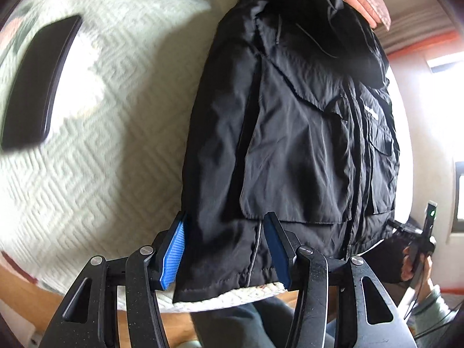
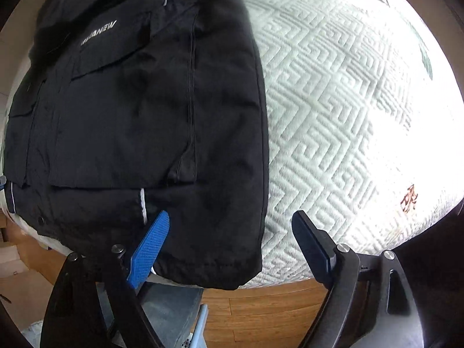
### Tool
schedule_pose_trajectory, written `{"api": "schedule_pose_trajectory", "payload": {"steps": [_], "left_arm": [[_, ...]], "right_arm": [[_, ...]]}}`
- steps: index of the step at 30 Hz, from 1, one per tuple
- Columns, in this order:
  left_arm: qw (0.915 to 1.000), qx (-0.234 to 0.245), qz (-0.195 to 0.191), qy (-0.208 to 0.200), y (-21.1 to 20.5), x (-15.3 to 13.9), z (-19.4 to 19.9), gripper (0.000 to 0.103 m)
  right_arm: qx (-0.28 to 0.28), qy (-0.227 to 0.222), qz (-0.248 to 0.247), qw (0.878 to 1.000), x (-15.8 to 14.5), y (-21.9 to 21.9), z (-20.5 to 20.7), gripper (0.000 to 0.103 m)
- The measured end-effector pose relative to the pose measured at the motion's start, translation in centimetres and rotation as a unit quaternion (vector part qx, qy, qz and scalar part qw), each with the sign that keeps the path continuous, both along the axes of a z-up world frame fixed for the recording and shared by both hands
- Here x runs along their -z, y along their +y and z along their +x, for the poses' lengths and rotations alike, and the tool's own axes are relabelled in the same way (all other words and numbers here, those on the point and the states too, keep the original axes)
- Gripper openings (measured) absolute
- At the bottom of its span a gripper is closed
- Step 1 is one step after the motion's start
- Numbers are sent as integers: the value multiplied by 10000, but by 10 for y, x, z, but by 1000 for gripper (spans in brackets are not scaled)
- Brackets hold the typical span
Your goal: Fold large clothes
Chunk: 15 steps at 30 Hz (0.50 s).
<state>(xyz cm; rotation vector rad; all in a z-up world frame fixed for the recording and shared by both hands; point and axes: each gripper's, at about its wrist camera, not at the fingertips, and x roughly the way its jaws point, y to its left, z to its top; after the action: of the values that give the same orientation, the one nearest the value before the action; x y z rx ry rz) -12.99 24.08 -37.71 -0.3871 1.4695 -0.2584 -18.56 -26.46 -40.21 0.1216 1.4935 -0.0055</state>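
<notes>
- Left wrist view: the black jacket [image 1: 293, 133] lies flat on the bed [image 1: 95, 156], with its hem at the near edge and its hood end toward the far edge.
- The sleeves appear folded in over the jacket front; white lettering shows on the chest.
- The left gripper [image 1: 224, 249] stands over the hem. Its jaws are spread part way, one on either side of the hem's left portion. The blue pads do not press the fabric.
- A flat dark object [image 1: 37, 87], blurred, lies on the bed well apart from the jacket, toward the left edge.
- At the right, beyond the bed's edge, a hand [image 1: 417, 264] grips a black handle with a green light.
- Right wrist view: the jacket [image 2: 139, 110] covers the left part of the bed [image 2: 348, 116]; its hem reaches the near edge.
- The right gripper [image 2: 229, 237] hangs over the hem's right corner. Its jaws are spread wide and hold nothing; the blue pad is over the fabric, the other over the bare quilted cover.
- A wooden floor [image 2: 275, 310] shows below the near edge.
</notes>
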Motion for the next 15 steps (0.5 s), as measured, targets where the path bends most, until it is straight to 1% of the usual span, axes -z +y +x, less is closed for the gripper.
{"api": "schedule_pose_trajectory", "payload": {"steps": [2,7,10,12,13,15], "left_arm": [[10000,-79,-17,29,1,1,-5,55],[9995,-154,162,242,5,14,-12,55],[9993,-79,140,348,0,22,-16,55],[9993,-52,224,305,-4,23,-18,55],[9992,-39,246,297,-4,23,-17,55],[9993,-29,262,283,-5,23,-18,51]], "right_arm": [[-42,8,102,9999,3,0,-8,88],[28,-29,285,9996,7,-7,-15,89],[-24,-1,302,9995,7,-12,-18,88],[-57,48,335,9994,7,-10,-18,84],[-70,91,356,9993,12,-1,-6,76],[-143,131,316,9993,9,0,-3,70]]}}
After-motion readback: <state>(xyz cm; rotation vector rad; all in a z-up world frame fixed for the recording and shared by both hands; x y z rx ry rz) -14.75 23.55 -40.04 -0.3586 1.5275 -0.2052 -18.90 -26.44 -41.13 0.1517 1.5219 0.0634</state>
